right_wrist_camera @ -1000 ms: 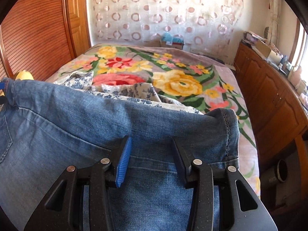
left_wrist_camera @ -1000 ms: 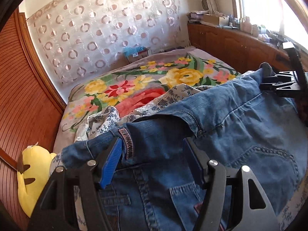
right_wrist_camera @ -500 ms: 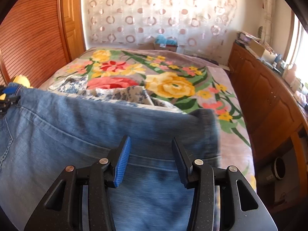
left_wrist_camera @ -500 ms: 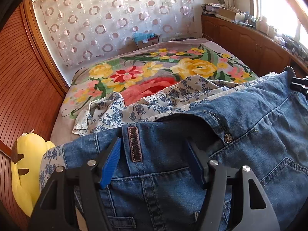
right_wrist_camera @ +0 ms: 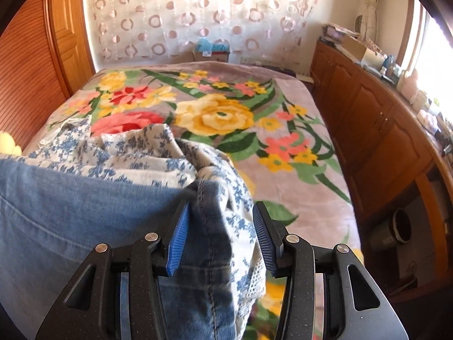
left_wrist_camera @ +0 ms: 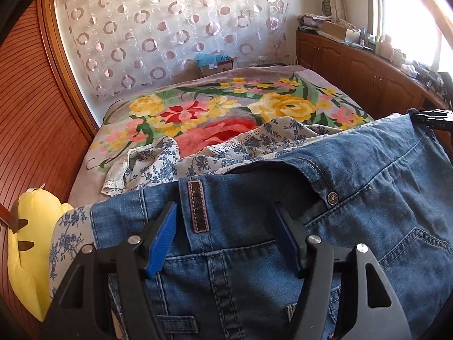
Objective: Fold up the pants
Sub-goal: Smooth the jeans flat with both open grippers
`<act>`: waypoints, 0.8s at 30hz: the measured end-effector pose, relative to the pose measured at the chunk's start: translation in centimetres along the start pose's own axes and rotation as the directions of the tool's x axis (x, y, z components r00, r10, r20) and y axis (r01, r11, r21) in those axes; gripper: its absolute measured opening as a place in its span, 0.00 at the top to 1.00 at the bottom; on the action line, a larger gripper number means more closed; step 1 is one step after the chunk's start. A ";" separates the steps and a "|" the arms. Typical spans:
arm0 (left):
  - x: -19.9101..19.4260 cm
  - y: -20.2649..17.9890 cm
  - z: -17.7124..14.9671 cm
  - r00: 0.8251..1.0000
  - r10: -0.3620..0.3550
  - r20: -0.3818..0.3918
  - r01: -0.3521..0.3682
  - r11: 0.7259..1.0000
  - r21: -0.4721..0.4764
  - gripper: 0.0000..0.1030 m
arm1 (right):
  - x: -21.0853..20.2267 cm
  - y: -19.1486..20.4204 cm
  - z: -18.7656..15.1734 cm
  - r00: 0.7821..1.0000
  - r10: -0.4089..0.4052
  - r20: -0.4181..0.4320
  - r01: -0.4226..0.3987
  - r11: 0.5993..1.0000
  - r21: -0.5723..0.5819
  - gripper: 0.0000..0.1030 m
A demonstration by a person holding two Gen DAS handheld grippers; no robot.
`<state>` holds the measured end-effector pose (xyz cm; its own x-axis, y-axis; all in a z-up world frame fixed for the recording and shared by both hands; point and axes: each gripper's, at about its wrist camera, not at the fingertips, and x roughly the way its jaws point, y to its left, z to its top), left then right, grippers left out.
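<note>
The left wrist view is taken from just behind the left claw [left_wrist_camera: 226, 238], angled down across blue denim pants [left_wrist_camera: 354, 198] close beneath the lens, toward the circle-patterned sheer curtain [left_wrist_camera: 170, 28] at the far end. The right wrist view is taken likewise from behind the right claw [right_wrist_camera: 220, 238], facing the same curtain. Shared by both views are the floral plush blanket on the bed [left_wrist_camera: 226, 107], the blue-flowered white cloth [right_wrist_camera: 127, 153] and the wooden cabinets [right_wrist_camera: 368, 119] along the right.
</note>
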<state>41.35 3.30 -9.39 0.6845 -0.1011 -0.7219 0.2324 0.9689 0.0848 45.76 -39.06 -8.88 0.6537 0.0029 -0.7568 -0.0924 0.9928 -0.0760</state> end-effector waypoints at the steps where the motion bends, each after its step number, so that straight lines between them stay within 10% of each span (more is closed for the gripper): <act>1: -0.1 0.0 0.0 1.000 -0.004 0.001 0.004 1.000 -0.004 0.36 | -0.1 0.1 0.1 1.000 -0.007 0.001 0.007 1.000 0.001 0.56; 24: -11.5 -1.8 -3.7 0.988 -0.100 0.121 0.100 0.995 0.008 0.28 | -14.0 5.0 -6.8 0.979 0.136 0.151 -0.138 0.990 0.000 0.56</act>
<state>30.51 3.57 -3.84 0.7361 -0.2241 -0.6387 0.3055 0.9520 0.0180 31.00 -34.93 -3.09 0.7410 0.1560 -0.6532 -0.1812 0.9830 0.0293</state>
